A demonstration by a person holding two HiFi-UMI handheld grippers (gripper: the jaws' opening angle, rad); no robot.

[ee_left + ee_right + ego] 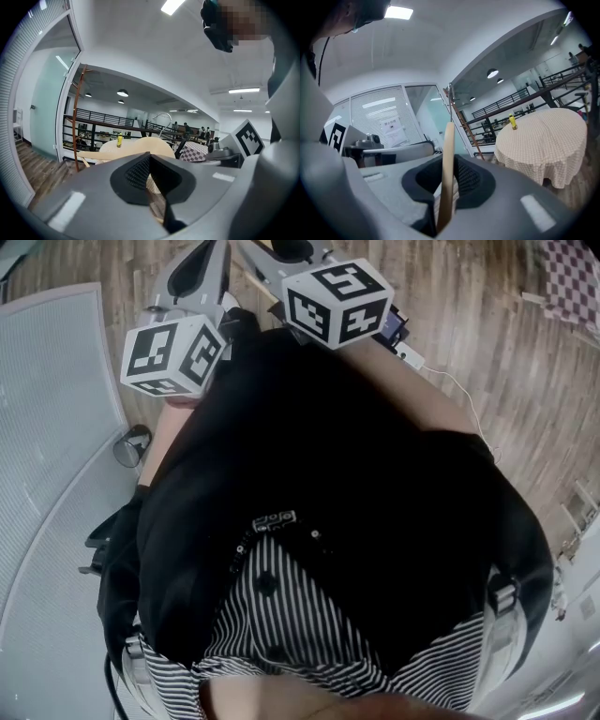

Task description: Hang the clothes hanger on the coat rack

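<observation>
Head view: left cube [173, 354] and right cube [337, 301] are sitting side by side above my black shirt [309, 446]. Left gripper view: my left tongs [149, 161] are clamping the wooden clothes hanger [159, 144], hook [164, 119] upward. Right gripper view: my right tongs [447, 173] are gripping its edge-on wood.

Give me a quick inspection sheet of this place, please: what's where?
Surface: wooden floor.
Job's things: wooden hanger, metal hook upward; thin brown pole, perhaps the rack.
Clutter: round table with yellow bottle.
Grippers: left claw and right claw both look closed on the hanger.
Cables: white cable on the floor.
Surroundings: glass wall, black railing.
</observation>
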